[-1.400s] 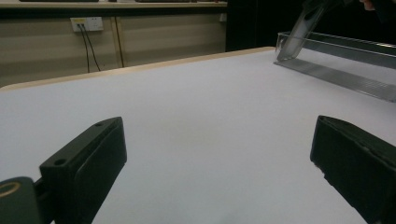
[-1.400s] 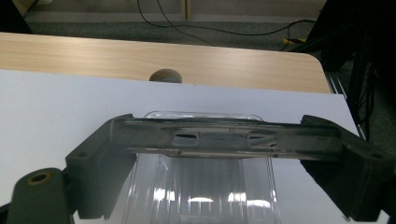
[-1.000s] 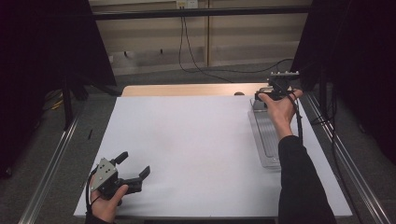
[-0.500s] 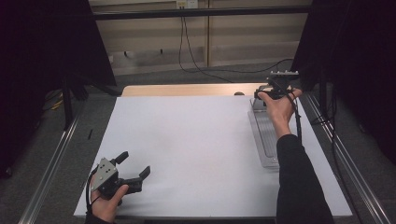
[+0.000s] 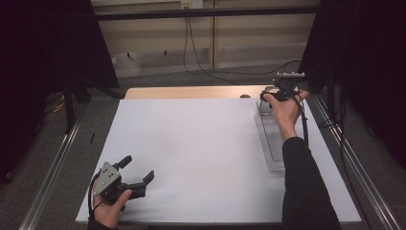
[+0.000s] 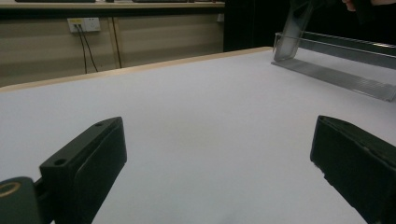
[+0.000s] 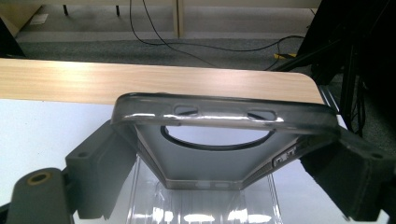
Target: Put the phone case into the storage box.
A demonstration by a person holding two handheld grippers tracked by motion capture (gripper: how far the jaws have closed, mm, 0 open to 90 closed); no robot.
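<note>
A translucent grey phone case (image 7: 224, 140) is seen clamped between the two black jaws of the right gripper (image 7: 224, 172), held up on edge over the far end of a clear plastic tray (image 5: 270, 143) at about the two o'clock corner of the white table (image 5: 201, 153). In the right gripper view the jaws press on the case's two side walls; its upper rim, its button cut-outs and the round camera opening face the lens, and the ribbed tray floor (image 7: 205, 205) shows below it. Whether the lower end of the case touches the tray cannot be told.

The work is judged to be at an early or middle step: the case has been gripped and raised at the tray, but it has not been laid anywhere on the open mat. Carrying and setting down appear to be left, though which way the case is bound cannot be read from the pictures.

The tray is long and shallow and lies along the three o'clock edge; apart from the case at its far end, nothing is made out inside it.

The left gripper (image 5: 136, 175) is rested near the seven o'clock corner, its jaws spread wide with nothing between them. From the left gripper view, the case (image 6: 293, 32) and the tray (image 6: 336, 60) are seen across the bare mat, well apart.
</note>
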